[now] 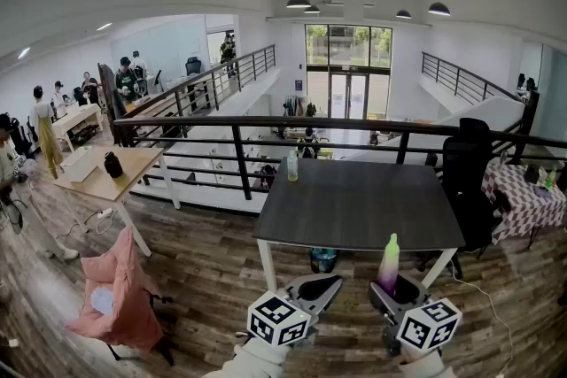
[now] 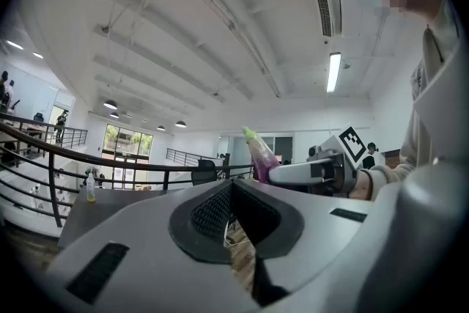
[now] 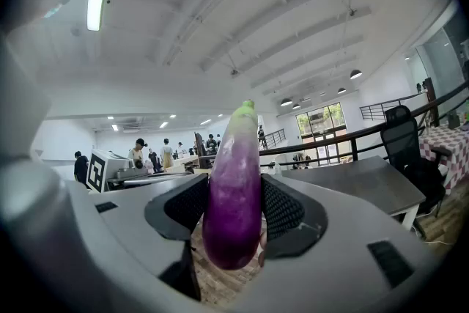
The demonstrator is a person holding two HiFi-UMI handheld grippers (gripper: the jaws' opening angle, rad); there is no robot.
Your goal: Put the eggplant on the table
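Observation:
A purple eggplant (image 1: 389,265) with a pale green tip stands upright in my right gripper (image 1: 392,286), just in front of the dark grey table's (image 1: 354,208) near edge. In the right gripper view both pads press the eggplant's (image 3: 234,187) sides, so the right gripper (image 3: 234,210) is shut on it, and the table (image 3: 359,183) lies ahead to the right. My left gripper (image 1: 321,286) hangs beside it to the left, jaws together and empty. The left gripper view shows its own jaws (image 2: 233,187) closed, with the eggplant (image 2: 260,156) beyond them.
A small bottle (image 1: 292,165) stands at the table's far left corner. A black office chair (image 1: 465,181) and a checked-cloth table (image 1: 523,190) are at the right. A blue bin (image 1: 323,259) sits under the table. A pink draped chair (image 1: 120,288) and a wooden table (image 1: 106,173) are left; a railing (image 1: 354,130) runs behind.

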